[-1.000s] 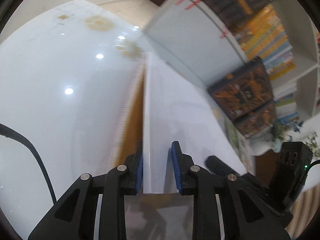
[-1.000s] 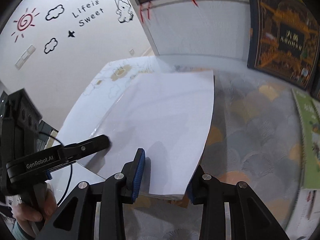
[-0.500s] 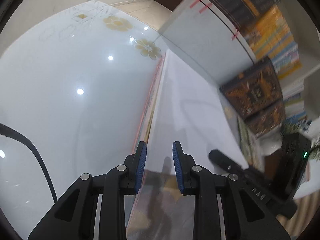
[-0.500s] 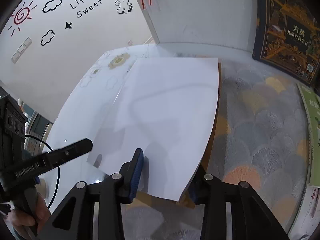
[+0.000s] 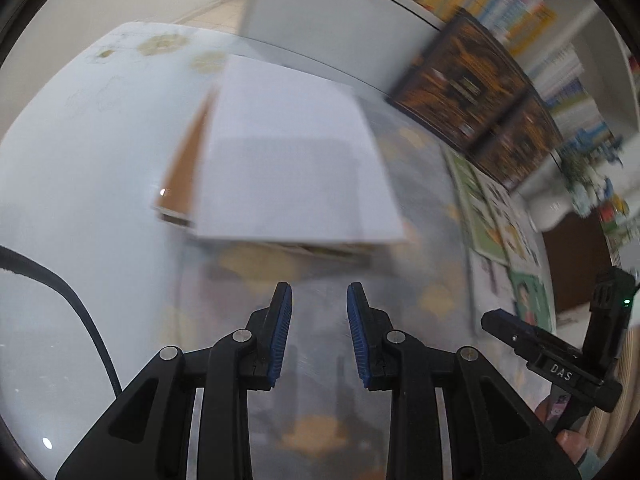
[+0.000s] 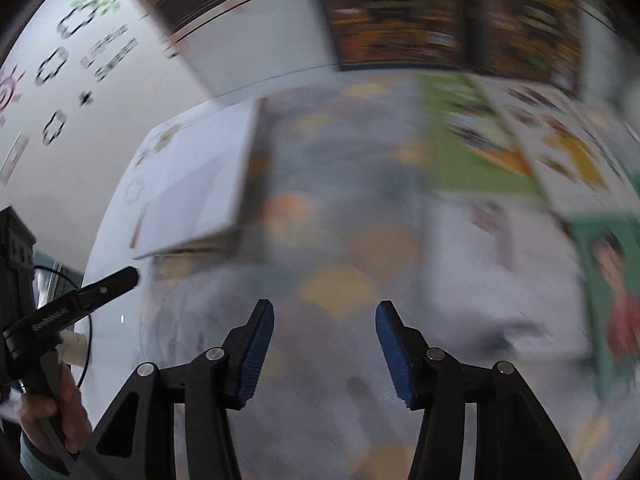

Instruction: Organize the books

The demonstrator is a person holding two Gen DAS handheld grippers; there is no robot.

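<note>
A large book with a plain white cover (image 5: 288, 168) lies flat, half on the patterned mat (image 5: 420, 280) and half on the white table, with a brown edge showing on its left side. My left gripper (image 5: 319, 314) hangs short of the book's near edge, open, with nothing between its blue pads. In the blurred right wrist view the same white book (image 6: 200, 188) sits off to the left. My right gripper (image 6: 324, 336) is over the bare mat, its jaws opening and empty. Each gripper appears in the other's view: the right gripper (image 5: 540, 344) and the left gripper (image 6: 80, 300).
Two dark ornate books (image 5: 468, 84) lean against the white bookshelf (image 5: 332, 16). A green picture book (image 6: 468, 148), a white illustrated book (image 6: 560, 152) and a teal book (image 6: 612, 288) lie on the mat to the right. A black cable (image 5: 72, 304) crosses the table at left.
Both grippers have let go of the white book and drawn back from it. The book has dropped from standing tilted to lying flat. The right gripper has swung rightward and its jaws have widened.
</note>
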